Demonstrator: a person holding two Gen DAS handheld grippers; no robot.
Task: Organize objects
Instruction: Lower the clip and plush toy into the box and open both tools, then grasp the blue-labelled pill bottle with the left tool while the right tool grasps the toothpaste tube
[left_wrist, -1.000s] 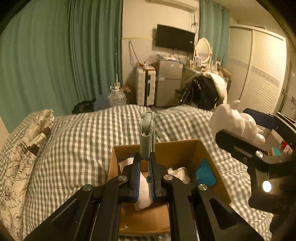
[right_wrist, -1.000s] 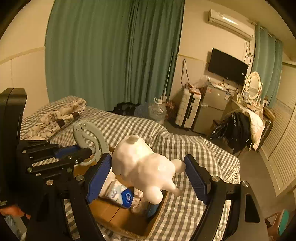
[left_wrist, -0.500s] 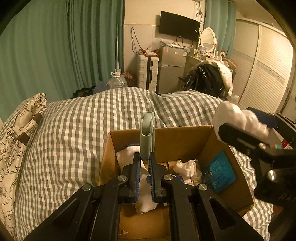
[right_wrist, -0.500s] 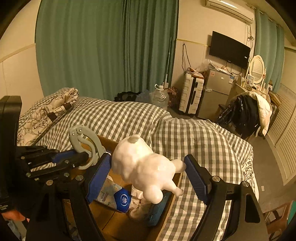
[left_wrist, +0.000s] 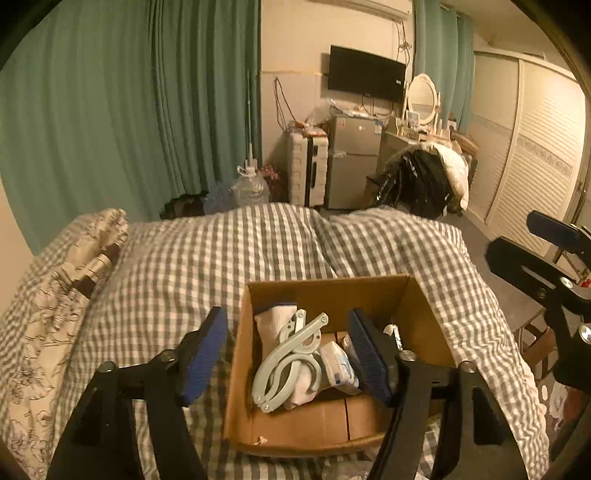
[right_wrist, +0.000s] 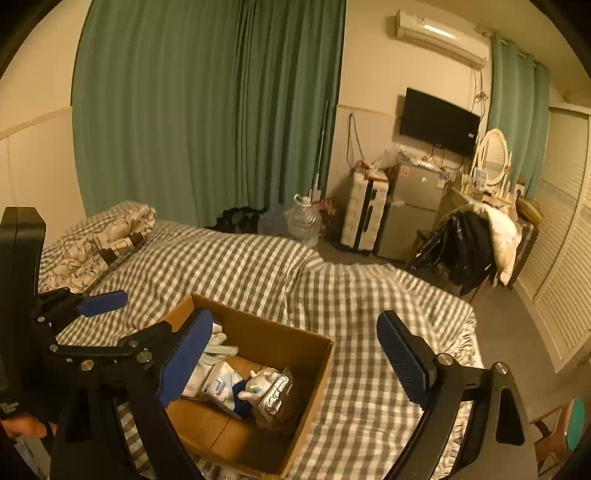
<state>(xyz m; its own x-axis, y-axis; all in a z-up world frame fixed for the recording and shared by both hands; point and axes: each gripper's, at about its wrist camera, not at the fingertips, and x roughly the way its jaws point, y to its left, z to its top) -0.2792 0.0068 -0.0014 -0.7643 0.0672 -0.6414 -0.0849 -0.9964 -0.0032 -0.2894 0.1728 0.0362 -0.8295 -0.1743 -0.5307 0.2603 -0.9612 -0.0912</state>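
Note:
A cardboard box (left_wrist: 325, 291) sits on the checked bed; it also shows in the right wrist view (right_wrist: 280, 339). A grey folding hanger (left_wrist: 291, 362) lies inside it on white cloth, beside a white packet (left_wrist: 338, 363). In the right wrist view a white toy figure (right_wrist: 258, 384) and a foil packet (right_wrist: 275, 395) lie in the box. My left gripper (left_wrist: 288, 354) is open and empty above the box. My right gripper (right_wrist: 295, 362) is open and empty above the box's right side.
The checked bedspread (left_wrist: 221, 258) surrounds the box. A patterned pillow (left_wrist: 62, 280) lies at the left. Beyond the bed stand a water jug (right_wrist: 303, 221), a suitcase (right_wrist: 364, 218), a small fridge (right_wrist: 413, 210) and a chair with clothes (right_wrist: 469, 247).
My left gripper opened and the grey hanger dropped into the box. My right gripper opened wider and the white toy figure fell into the box. Both grippers lifted back.

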